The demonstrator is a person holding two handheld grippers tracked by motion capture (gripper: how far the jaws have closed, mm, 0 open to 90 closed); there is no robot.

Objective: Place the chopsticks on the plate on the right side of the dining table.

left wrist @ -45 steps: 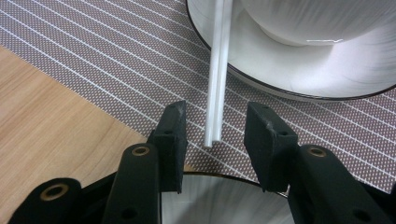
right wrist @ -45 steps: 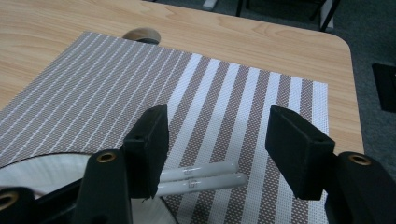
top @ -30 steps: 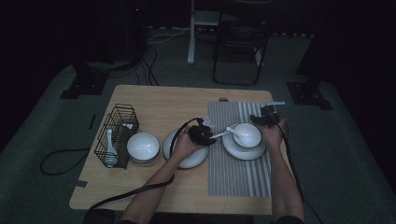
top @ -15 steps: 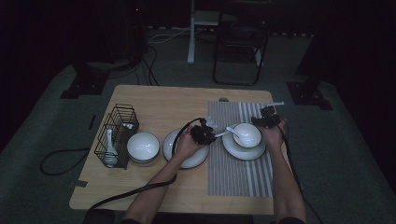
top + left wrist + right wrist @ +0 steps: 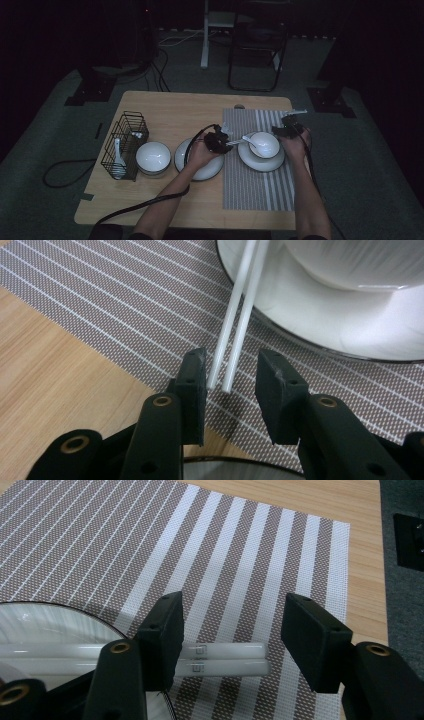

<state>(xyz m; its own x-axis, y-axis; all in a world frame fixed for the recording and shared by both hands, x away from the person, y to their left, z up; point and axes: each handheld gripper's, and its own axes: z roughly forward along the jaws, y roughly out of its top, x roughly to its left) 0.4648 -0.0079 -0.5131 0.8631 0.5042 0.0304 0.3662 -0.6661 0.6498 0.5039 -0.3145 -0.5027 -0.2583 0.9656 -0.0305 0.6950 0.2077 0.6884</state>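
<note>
Chopsticks laid across the bowl plate, a gripper at each end.

We see the left gripper (image 5: pixel 230 390) with jaws just reopened, parted around the chopsticks' (image 5: pixel 235 335) thin tips without pressing. The right gripper (image 5: pixel 230 640) stands wide, thick ends between its jaws, untouched. Beyond: plate (image 5: pixel 250 161), bowl (image 5: pixel 265 144), striped mat (image 5: pixel 260 185), table (image 5: pixel 175 107).

The left gripper (image 5: pixel 232 392) has just been opening its jaws; two white chopsticks (image 5: pixel 240 315) end between them, touching neither. Ahead lie a striped mat (image 5: pixel 125 315) and white plate (image 5: pixel 310 325), wooden bench (image 5: pixel 55 390) left
</note>
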